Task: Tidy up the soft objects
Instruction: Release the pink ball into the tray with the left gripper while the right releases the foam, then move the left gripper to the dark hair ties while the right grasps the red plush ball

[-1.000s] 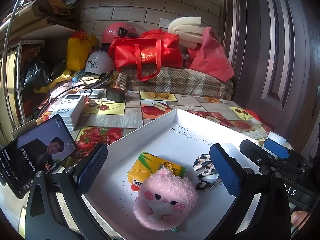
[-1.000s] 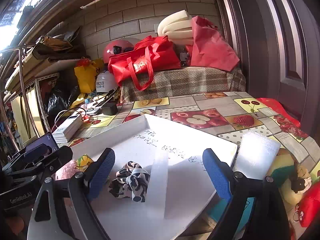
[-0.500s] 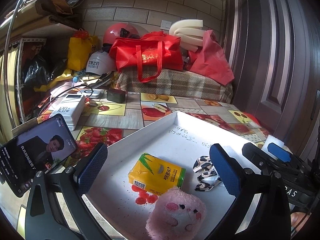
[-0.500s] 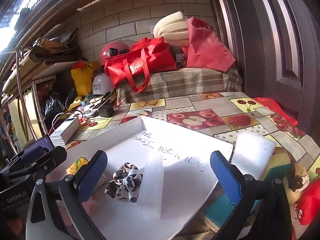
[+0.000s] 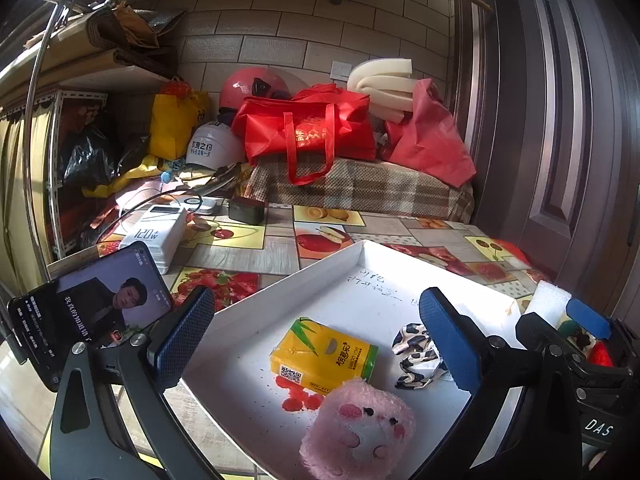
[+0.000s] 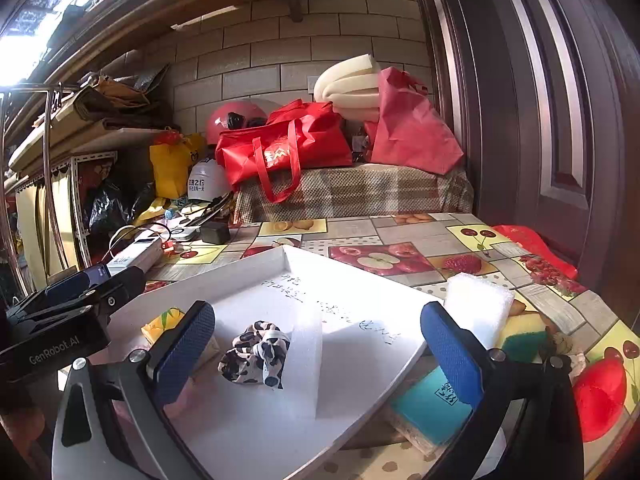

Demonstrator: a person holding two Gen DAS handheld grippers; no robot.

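A white tray [image 5: 332, 264] holds a yellow tissue pack [image 5: 324, 356], a leopard-print scrunchie [image 5: 416, 354] and a pink plush toy [image 5: 358, 436] at its near edge. My left gripper [image 5: 316, 340] hangs open over the tray's near side and holds nothing. My right gripper [image 6: 318, 350] is open wide, level with the tray's near right part. Ahead of it lie the scrunchie [image 6: 254, 354] and a white foam strip [image 6: 306, 364], neither touched by the pads. A white foam block [image 6: 478, 308] stands outside the tray [image 6: 400, 364], to the right.
Right of the tray lie a teal sponge [image 6: 432, 400], a yellow-green sponge [image 6: 524, 336] and a red pouch [image 6: 600, 396]. A phone [image 5: 88, 312] stands at the left on the fruit-print tablecloth [image 5: 240, 240]. Bags, helmets and a charger crowd the back, with a door on the right.
The right gripper's jaws have spread wider and it has drawn back a little. In the left wrist view the plush toy has slid lower, uncovering the tissue pack.
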